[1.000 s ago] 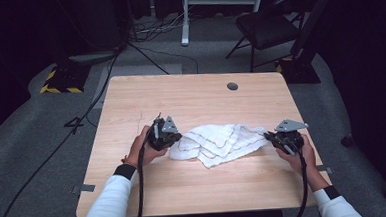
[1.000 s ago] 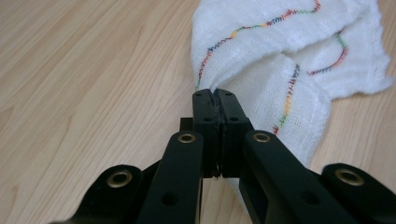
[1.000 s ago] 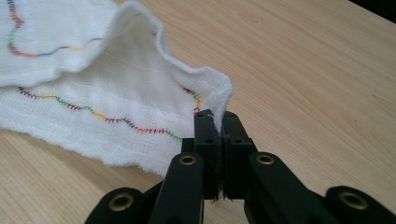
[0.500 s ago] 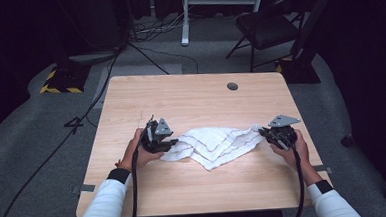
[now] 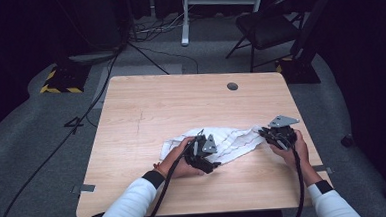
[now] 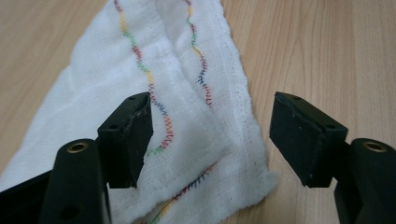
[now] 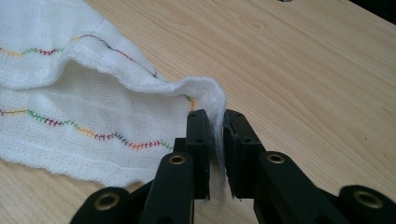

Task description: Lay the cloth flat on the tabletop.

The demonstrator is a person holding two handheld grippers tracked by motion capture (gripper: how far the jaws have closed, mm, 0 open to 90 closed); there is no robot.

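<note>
Pinching white cloth point(image 7: 93, 107) edge: right gripper point(image 7: 215, 140), near table point(image 5: 146, 111) right edge; left gripper point(image 6: 210, 135) jaws just opened, cloth loose between.

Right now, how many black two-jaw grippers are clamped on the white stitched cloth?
1. The right gripper pinches the white stitched cloth at its edge; the left gripper hangs open above it, jaws just opened.

white sleeves point(image 5: 131, 204), black cuffs, black claws
</note>
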